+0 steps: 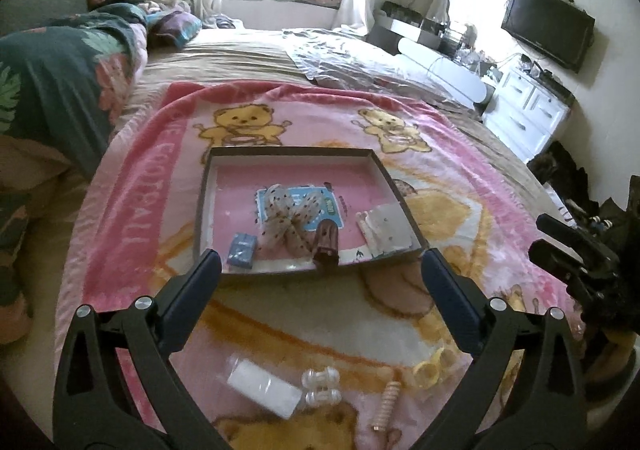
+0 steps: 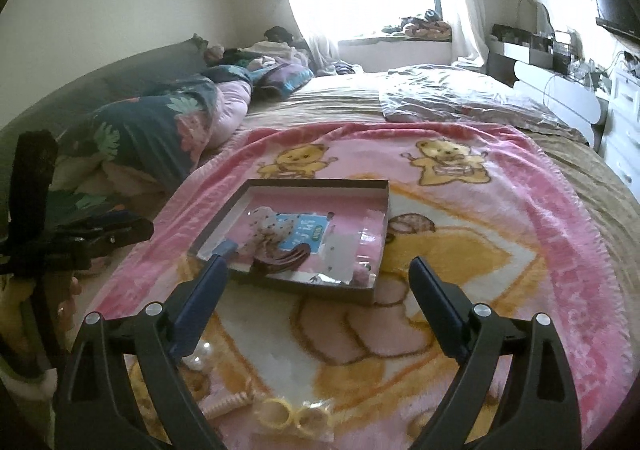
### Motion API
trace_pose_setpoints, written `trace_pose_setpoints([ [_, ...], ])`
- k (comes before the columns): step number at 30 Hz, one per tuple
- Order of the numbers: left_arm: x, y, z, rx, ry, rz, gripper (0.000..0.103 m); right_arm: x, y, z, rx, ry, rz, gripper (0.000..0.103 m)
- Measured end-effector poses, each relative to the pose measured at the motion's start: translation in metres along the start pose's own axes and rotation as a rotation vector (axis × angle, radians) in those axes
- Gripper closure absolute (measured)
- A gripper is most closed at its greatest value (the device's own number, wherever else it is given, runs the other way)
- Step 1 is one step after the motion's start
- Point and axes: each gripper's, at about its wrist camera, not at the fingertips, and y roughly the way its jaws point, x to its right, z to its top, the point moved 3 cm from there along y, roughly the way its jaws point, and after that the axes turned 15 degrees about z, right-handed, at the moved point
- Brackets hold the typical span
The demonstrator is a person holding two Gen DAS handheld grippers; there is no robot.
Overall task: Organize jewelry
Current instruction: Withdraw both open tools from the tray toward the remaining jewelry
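A shallow dark-rimmed box (image 1: 224,154) (image 2: 382,210) lies on the pink bear blanket. In it are a dotted white bow (image 1: 290,216), a blue packet (image 1: 242,250), a brown hair claw (image 1: 326,246) (image 2: 280,262) and a clear bag (image 1: 386,230). Loose on the blanket nearer me are a white packet (image 1: 264,388), a clear clip (image 1: 320,386), a beige spiral tie (image 1: 386,404) (image 2: 226,402) and yellow rings (image 1: 430,368) (image 2: 292,416). My left gripper (image 1: 320,262) is open and empty above them. My right gripper (image 2: 318,268) is open and empty.
The pink blanket (image 1: 132,234) covers a bed with a floral quilt (image 1: 60,90) at the left. A silver sheet (image 1: 348,54) lies beyond. White drawers (image 1: 524,110) and a TV (image 1: 548,26) stand at the right. The other gripper shows at the right edge (image 1: 576,262).
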Motion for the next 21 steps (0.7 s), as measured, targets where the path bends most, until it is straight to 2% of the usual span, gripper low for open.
trace_pose_setpoints([
  [10, -0.01, -0.026, -0.031, 0.009, -0.004, 0.035, 0.01, -0.027, -0.021, -0.026, -0.018, -0.027, 0.018, 0.012],
  [21, -0.011, -0.04, -0.057, -0.004, -0.003, 0.034, 0.01, -0.046, -0.024, -0.056, -0.061, -0.032, 0.032, 0.012],
])
